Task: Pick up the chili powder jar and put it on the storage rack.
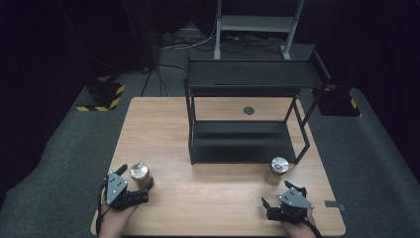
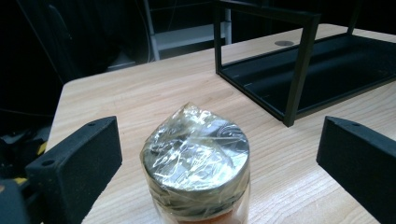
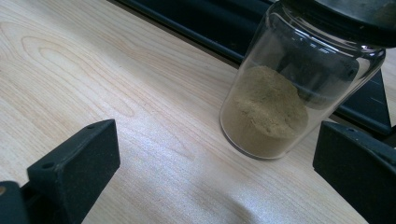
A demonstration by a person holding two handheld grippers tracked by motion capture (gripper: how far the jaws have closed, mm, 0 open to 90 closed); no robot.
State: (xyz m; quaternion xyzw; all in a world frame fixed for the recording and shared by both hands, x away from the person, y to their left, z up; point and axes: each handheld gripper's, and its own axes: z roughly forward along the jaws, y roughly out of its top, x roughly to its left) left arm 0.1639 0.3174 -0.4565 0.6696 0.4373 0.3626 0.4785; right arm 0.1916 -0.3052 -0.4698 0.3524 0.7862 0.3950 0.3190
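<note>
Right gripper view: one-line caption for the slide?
Open right gripper approaching a glass jar of tan powder standing on the wooden table beside the black shelf's base.

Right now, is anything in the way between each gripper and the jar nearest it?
Nothing visible. The left gripper already straddles the foil-topped jar; bare table separates the right gripper from the powder jar.

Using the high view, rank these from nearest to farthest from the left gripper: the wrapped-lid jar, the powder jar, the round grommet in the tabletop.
1. Wrapped-lid jar: between the open jaws of the left gripper, at the table's front left.
2. Powder jar: across the table at the front right, by the black shelf's front corner.
3. Round grommet: far side of the table, behind the shelf.
</note>
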